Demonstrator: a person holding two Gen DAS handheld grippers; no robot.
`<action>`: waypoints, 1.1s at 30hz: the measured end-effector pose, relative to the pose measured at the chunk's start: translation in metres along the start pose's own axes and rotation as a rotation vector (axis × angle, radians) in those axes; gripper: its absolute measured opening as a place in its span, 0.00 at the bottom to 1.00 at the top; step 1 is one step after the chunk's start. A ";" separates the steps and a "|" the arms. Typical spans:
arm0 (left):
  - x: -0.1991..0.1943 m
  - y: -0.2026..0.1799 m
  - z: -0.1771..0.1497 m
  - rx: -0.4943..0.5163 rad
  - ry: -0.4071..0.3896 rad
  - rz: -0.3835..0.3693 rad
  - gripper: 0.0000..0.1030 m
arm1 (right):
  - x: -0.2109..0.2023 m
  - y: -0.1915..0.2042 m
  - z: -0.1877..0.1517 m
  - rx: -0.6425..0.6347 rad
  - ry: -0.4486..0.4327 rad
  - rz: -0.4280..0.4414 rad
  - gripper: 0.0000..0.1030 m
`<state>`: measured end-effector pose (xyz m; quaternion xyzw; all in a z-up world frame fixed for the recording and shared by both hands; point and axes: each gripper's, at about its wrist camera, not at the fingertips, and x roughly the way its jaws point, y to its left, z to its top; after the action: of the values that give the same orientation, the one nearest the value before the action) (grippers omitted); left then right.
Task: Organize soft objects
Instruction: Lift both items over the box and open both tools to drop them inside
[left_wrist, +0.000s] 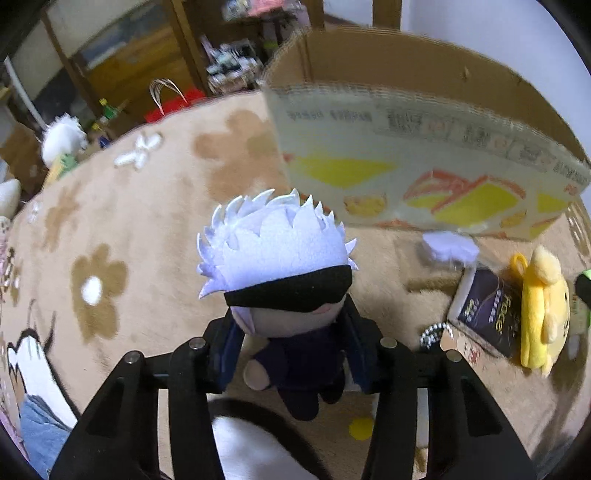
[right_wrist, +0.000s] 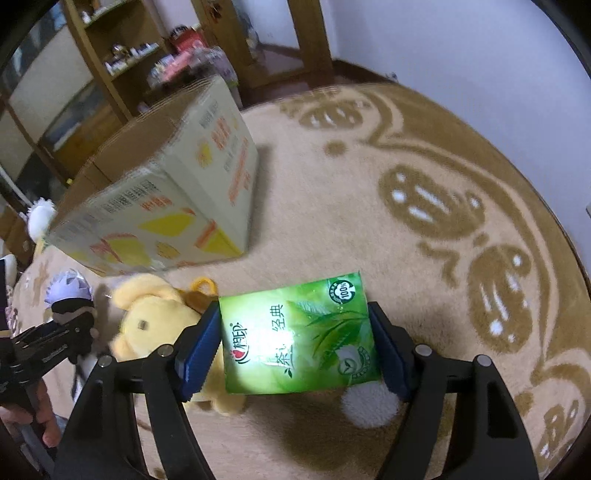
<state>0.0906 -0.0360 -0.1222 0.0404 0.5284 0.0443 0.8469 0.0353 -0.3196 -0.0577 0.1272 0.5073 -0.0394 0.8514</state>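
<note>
Nearest the left wrist camera, the left tongs (left_wrist: 293, 350) are clamped on the dark body of a white-haired plush doll (left_wrist: 284, 295), whose blindfolded head rises toward 12 o'clock while its legs dangle free, so it appears lifted off the rug (left_wrist: 122, 206). Gripping the narrow torso rather than the big soft head probably gives a firmer hold for carrying.

From the right wrist camera, the right tongs (right_wrist: 295, 347) are closed on the two side edges of a green tissue pack (right_wrist: 295, 332), held flat and face up. Holding it across the width keeps the floppy pack from folding. It too seems raised above the rug.

Just beyond, at about 9 o'clock of the pack, a yellow plush dog (right_wrist: 155, 325) lies on the rug, not yet collected. In the left view a dark tissue pack (left_wrist: 480, 314) lies beside it, touching or nearly so.

Farther off, at 11 o'clock in the right view and 1 o'clock in the left, stands the open cardboard box (right_wrist: 155, 199). Its top is open and its inside looks bare where visible, so it is likely the place meant for the soft things; both held items are probably headed there.

Farthest back are wooden shelves (right_wrist: 122, 55).
</note>
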 end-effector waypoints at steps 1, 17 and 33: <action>-0.005 0.000 0.000 -0.002 -0.018 0.006 0.46 | -0.005 0.002 0.001 -0.007 -0.019 0.010 0.77; -0.120 -0.003 -0.003 0.011 -0.481 0.053 0.46 | -0.083 0.037 0.022 -0.082 -0.380 0.121 0.77; -0.143 0.005 0.037 0.026 -0.633 0.088 0.46 | -0.100 0.096 0.061 -0.309 -0.517 0.122 0.77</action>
<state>0.0609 -0.0489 0.0218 0.0860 0.2368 0.0595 0.9659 0.0578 -0.2488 0.0739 0.0120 0.2653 0.0583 0.9623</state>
